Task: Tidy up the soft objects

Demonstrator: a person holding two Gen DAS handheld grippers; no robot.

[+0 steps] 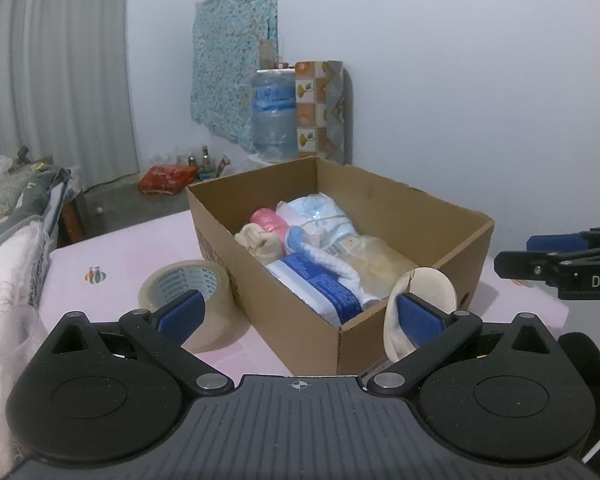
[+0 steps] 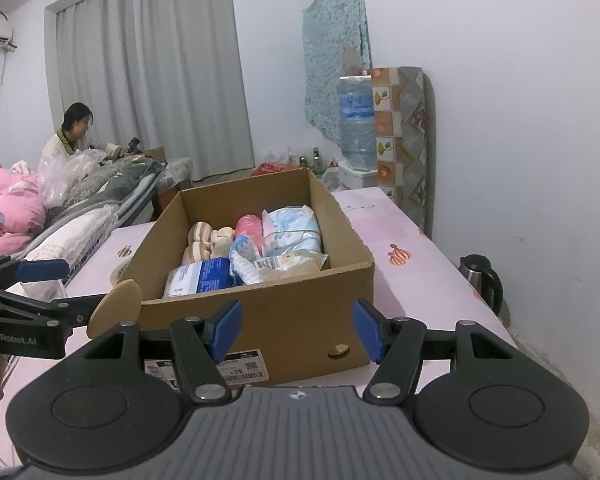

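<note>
An open cardboard box stands on the pink table. Inside it lie beige socks, a pink roll, a light blue wrapped bundle and a blue-and-white pack. My left gripper is wide open at the box's near left corner. A round beige pad stands on edge against its right finger; whether it touches is unclear. My right gripper is open in front of the box wall, nothing between its pads.
A roll of brown tape sits left of the box. A black kettle stands at the table's right edge. A bed with bedding lies to the left, with a person beyond it. A water bottle stands by the far wall.
</note>
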